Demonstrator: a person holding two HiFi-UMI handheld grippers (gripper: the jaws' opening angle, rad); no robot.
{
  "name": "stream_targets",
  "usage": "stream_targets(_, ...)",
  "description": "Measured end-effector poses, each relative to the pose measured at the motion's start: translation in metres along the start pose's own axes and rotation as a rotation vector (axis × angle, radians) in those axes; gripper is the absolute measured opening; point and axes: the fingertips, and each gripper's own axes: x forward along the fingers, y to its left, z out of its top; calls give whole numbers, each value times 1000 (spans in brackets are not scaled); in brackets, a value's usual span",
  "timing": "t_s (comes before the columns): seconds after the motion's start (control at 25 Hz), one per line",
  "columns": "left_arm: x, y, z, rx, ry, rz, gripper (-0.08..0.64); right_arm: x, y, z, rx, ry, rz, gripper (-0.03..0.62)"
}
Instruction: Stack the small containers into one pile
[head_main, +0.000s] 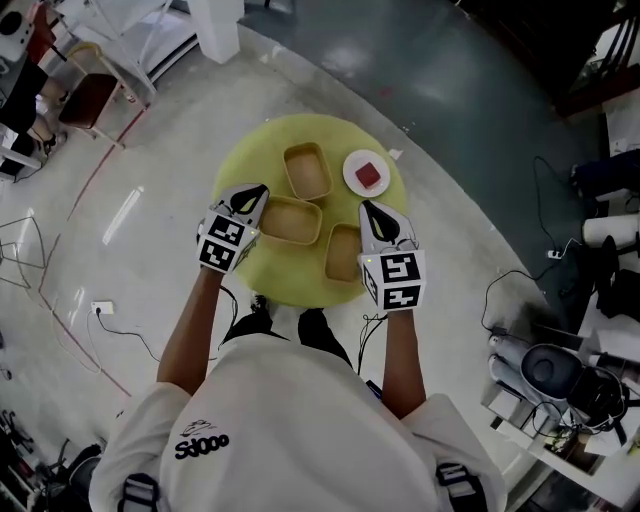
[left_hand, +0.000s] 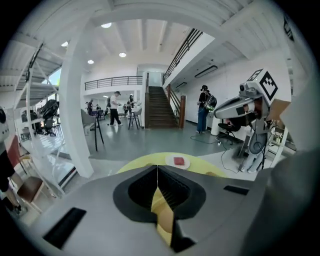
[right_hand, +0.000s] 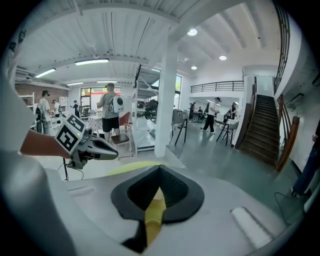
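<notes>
1. a round yellow-green table top is seen in the head view, and 3 shallow tan rectangular containers are laid on it singly, none stacked.
2. the far container, the middle container and the near-right container are set close together.
3. a round white plate bearing a red square block is placed just right of the far container.
4. left gripper: jaws are pressed together, nothing between them. the tip is held at the middle container's left end. contact cannot be determined.
5. right gripper: jaws are likewise closed and empty. the tip is held over the near-right container's far corner, near the plate.
</notes>
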Motion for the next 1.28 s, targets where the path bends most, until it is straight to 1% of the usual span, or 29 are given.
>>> stream_targets(0.16,19,3,-45,-61,106,2,15,9,-6,-24,12,48,14,11)
stream_targets(0.28,31,6,-76,-106,173,10,48,11,-11,-33,31,60,18,11)
stream_targets(0.4,42,9,-109,-143,229,29,57,9,-18,-40,44,68,7,11)
stream_targets(0.52,48,8,-137,-205,278,30,74,2,-25,-46,57,80,-11,11)
stream_targets(0.64,53,4,-157,-285,311,28,87,-4,-31,-54,65,96,-26,11)
stream_targets(0.72,55,5,-168,-330,327,34,89,-7,-32,-59,69,105,-34,11)
stream_targets(0.8,57,6,-175,-352,339,39,89,-10,-33,-63,72,112,-42,11)
stream_targets(1.12,62,8,-183,-382,362,44,80,-21,-33,-69,83,126,-67,11)
stream_targets(1.28,60,7,-184,-365,374,49,33,-27,-29,-69,89,124,-77,11)
